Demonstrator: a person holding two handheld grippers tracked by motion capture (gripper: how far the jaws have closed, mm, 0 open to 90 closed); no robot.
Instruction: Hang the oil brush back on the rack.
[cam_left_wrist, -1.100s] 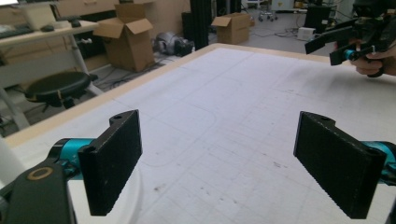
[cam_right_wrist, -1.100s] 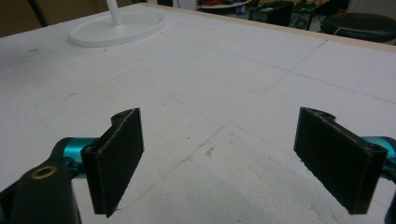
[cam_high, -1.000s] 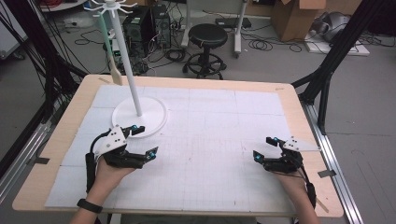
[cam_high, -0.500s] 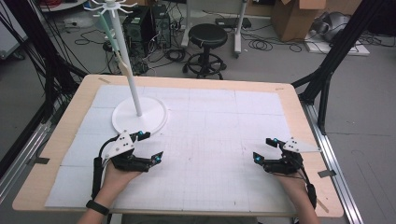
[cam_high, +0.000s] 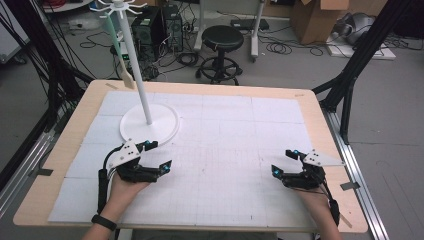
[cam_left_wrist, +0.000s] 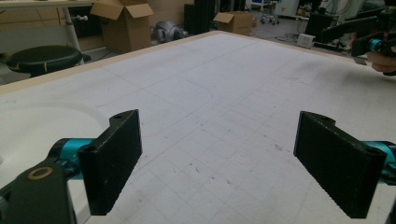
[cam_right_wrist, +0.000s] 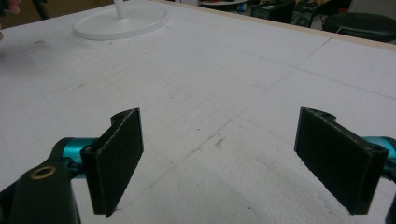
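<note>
On the table (cam_high: 70, 150), a white gridded mat (cam_high: 225, 150) is spread. Item: left gripper (cam_high: 156, 156), held low over the mat's near left part, jaws set wide apart, nothing held. Item: right gripper (cam_high: 284, 162), held over the near right part, well apart from the left, jaws likewise wide, nothing held. Item: white stand (cam_high: 149, 122), its round base set on the mat just beyond the left gripper, pole upright. Item: spatula (cam_high: 127, 77), seen beside the pole; its attachment cannot be told.

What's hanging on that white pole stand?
A wooden spatula hangs by a green strap from the stand's top hooks. The other hooks look bare; the very top is cropped.
</note>
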